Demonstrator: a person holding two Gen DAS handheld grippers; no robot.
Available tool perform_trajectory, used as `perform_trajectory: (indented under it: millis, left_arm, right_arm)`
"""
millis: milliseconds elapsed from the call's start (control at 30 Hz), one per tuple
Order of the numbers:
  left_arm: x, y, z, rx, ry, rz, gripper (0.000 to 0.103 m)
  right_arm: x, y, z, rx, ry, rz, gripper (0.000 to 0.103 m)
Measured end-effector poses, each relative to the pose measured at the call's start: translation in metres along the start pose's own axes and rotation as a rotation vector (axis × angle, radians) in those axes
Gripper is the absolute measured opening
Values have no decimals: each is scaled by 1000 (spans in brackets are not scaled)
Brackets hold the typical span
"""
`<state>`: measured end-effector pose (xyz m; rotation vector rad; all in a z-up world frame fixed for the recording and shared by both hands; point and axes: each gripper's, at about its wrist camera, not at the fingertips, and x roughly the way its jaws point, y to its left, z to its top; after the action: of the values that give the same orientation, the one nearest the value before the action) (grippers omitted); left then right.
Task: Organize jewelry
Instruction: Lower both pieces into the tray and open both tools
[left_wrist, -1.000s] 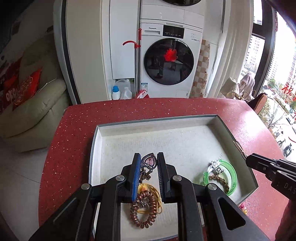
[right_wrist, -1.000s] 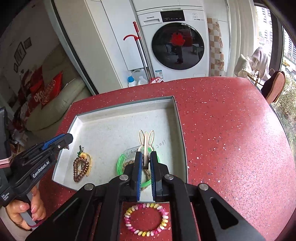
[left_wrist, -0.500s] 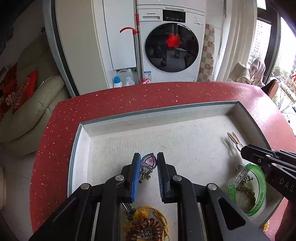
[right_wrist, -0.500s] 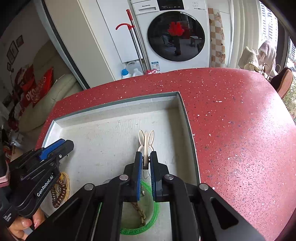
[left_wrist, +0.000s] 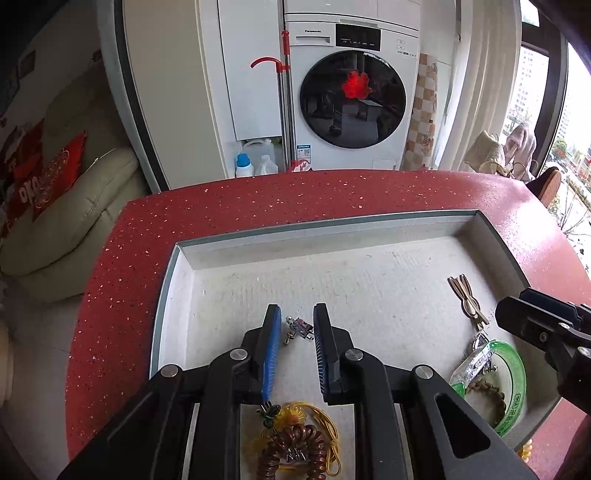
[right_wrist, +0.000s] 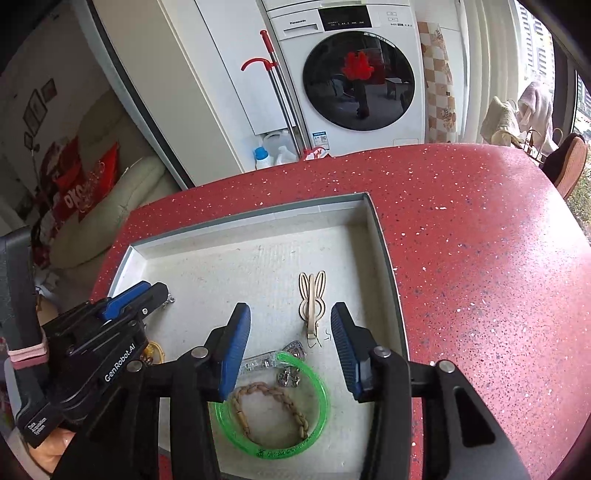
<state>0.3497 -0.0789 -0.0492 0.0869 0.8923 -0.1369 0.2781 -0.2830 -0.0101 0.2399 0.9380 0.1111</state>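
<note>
A grey-rimmed tray (left_wrist: 332, 225) sits on the red table. My left gripper (left_wrist: 297, 325) is shut on a small silver pendant (left_wrist: 298, 328), which hangs just above the tray floor. The right wrist view shows that gripper (right_wrist: 157, 291) at the left with the pendant (right_wrist: 170, 299) at its tip. My right gripper (right_wrist: 290, 325) is opening its jaws. A cream rabbit-ear hair clip (right_wrist: 312, 302) lies on the tray (right_wrist: 384, 258) between them, touching neither pad. From the left wrist the clip (left_wrist: 465, 299) lies just ahead of the right gripper (left_wrist: 517, 314).
A green bangle (right_wrist: 321, 398), a braided bracelet (right_wrist: 273, 391), a clear clip (right_wrist: 258, 362) and a silver charm (right_wrist: 291, 376) lie near the tray's front right. A brown coil bracelet with yellow cord (left_wrist: 291, 450) lies under the left gripper. A hand (right_wrist: 55, 446) holds the left gripper.
The right jaws have parted and let the rabbit-ear clip drop onto the tray. Both grippers have moved further in over the tray. The pendant has turned in the left gripper's hold.
</note>
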Motion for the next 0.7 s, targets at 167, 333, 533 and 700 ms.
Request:
perform_trajectory:
  millis: [167,333,533,700]
  left_arm:
    - [-11,1,3,5,-23,-15,82]
    - [-33,2,5,30,-71,1,103]
    - [-68,6,-12,59,-103,0,103]
    - [-98,15,-46,53,-130,12,103]
  right_arm:
    - [-12,-1,-4,24,-9,14,50]
    - [-19,-3,-14,42,-1,18,55]
    - [-40,-5,-27,54,-22,35,85]
    - [-58,-4,-45,55,-30,48,87]
